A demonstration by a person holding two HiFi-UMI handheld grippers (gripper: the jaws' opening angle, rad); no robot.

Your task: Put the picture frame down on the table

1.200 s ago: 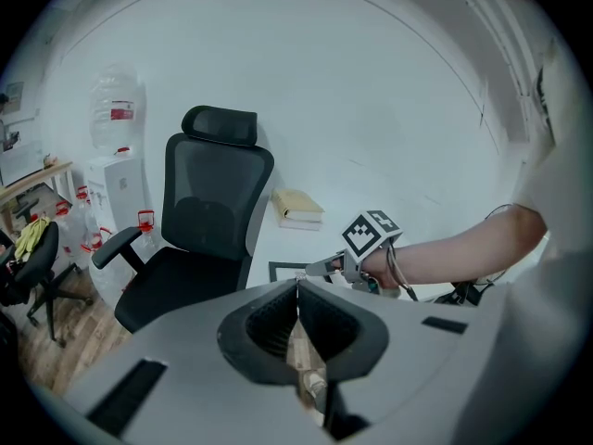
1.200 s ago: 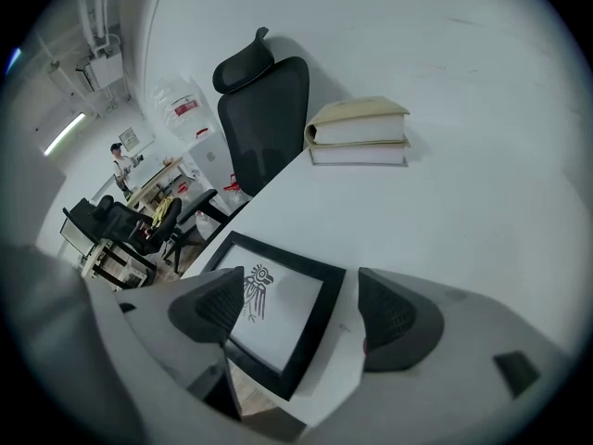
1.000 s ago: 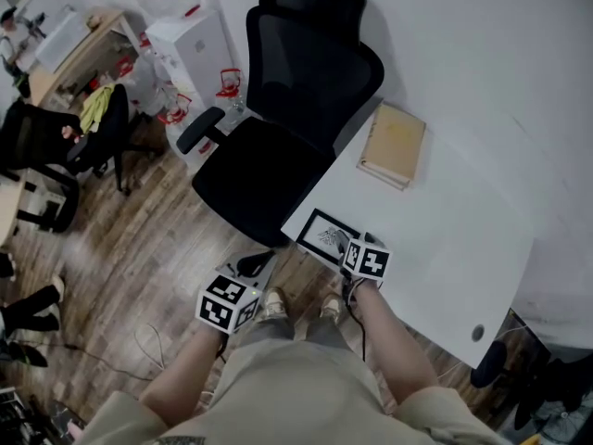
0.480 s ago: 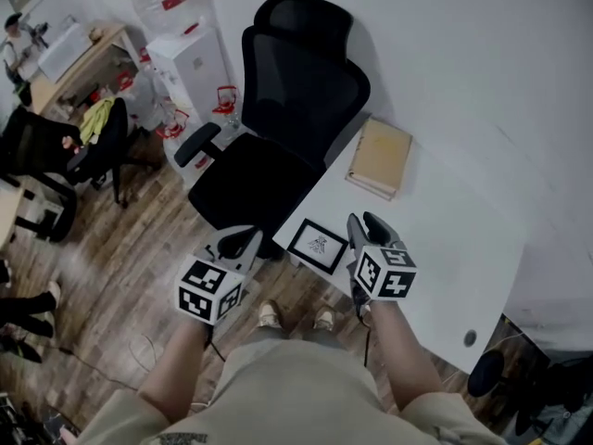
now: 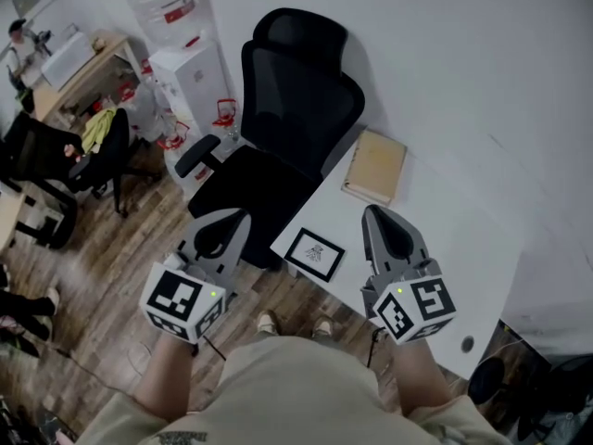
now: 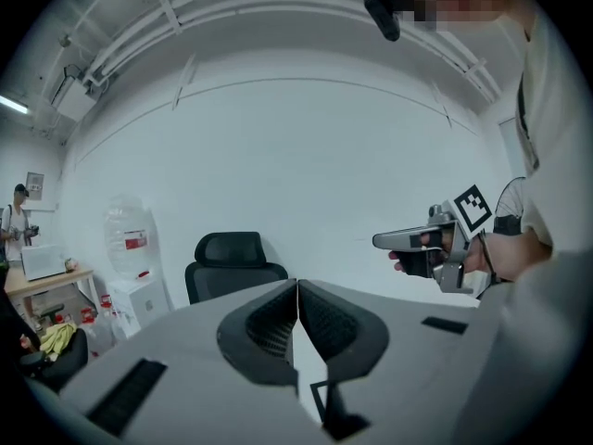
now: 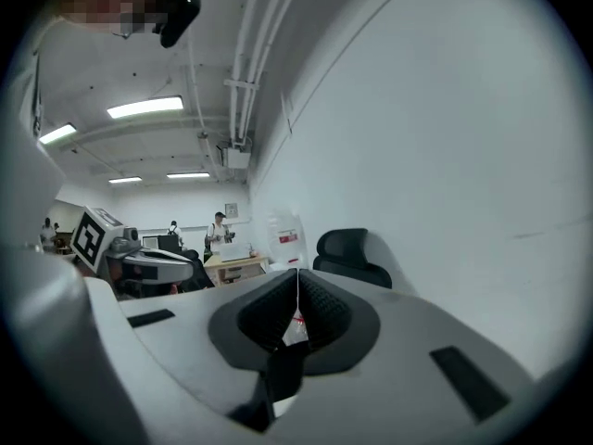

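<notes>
**Visitor:** What does the room look like?

**Onlooker:** It is a bright office with a white wall and a wood-plank floor [image 5: 139, 239]. A black office chair [image 5: 296, 109] stands close to the wall, so I will place everything by that chair. On its armrest side, by the wall, stands a white water dispenser [image 5: 190, 63] with a bottle on top. Farther from the chair that way are a wooden desk [image 5: 88, 58], some dark seats and a person.

**Visitor:** And the surface?

**Onlooker:** It is a white tabletop [image 5: 463, 239], and one corner comes up just beside the chair's seat. The picture frame [image 5: 314, 253] lies flat on that corner. It has a black border and a pale print facing up, and nothing touches it. A tan book [image 5: 374, 166] lies flat on the tabletop near the chair's backrest, apart from the frame.

**Visitor:** And the tools?

**Onlooker:** The left hand-held gripper [image 5: 225, 216] hovers over the floor in front of the chair's seat, its jaws clenched together and empty. The right hand-held gripper [image 5: 375, 213] hovers over the tabletop, farther from the chair than the frame is. Its jaws have just been closing and now meet with nothing between them.
</notes>
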